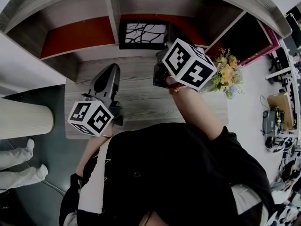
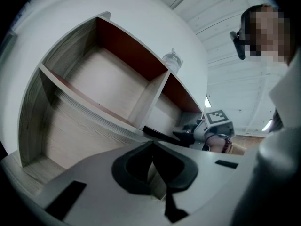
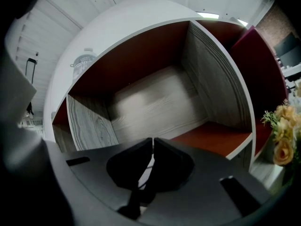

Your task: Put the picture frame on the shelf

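Note:
The picture frame (image 1: 143, 33) is black with a white branch print. It sits at the mouth of the shelf's (image 1: 94, 51) middle compartment. My right gripper (image 1: 162, 62) is at its lower right corner, shut on the frame's edge. In the left gripper view the frame (image 2: 157, 133) sticks out as a dark slab from the right gripper (image 2: 190, 134). In the right gripper view the closed jaws (image 3: 153, 140) face the red-backed compartment, and a sliver of the print (image 3: 146, 169) shows beneath them. My left gripper (image 1: 113, 68) hovers over the wooden top (image 1: 141, 102), its jaws (image 2: 153, 149) shut and empty.
A bunch of yellow flowers (image 1: 227, 74) stands right of the right gripper, seen also as flowers (image 3: 284, 135). A glass jar (image 2: 172, 60) sits on top of the shelf. A white cylinder (image 1: 23, 119) and another person's legs (image 1: 19, 166) are at the left.

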Motion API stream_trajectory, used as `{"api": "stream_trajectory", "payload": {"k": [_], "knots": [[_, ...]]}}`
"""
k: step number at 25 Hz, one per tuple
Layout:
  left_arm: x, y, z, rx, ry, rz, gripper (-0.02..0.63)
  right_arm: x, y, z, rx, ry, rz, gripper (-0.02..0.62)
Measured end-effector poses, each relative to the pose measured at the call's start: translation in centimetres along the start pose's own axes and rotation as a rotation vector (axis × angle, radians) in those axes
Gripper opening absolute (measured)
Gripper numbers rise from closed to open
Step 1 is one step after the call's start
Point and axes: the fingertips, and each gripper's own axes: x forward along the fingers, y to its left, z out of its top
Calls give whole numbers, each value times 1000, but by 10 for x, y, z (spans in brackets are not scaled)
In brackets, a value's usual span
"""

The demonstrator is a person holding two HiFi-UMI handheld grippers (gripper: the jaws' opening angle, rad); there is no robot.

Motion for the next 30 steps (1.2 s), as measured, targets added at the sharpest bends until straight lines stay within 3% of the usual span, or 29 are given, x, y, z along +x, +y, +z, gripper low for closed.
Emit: {"api": "stream_trajectory", "payload": {"k": [13, 21, 24, 30], "knots": [[-4, 6, -4, -16, -4, 2, 11, 14, 5, -2, -71, 23, 14, 51], [-3, 7, -6, -18, 1, -3, 11, 18, 14, -6, -193, 49, 40, 113], [-3, 8, -5, -14, 4, -7, 11, 20, 20, -8, -220, 54, 51, 170], [-6, 10, -5, -14, 19, -27, 11, 16, 22, -6, -184, 34, 109, 180]]}}
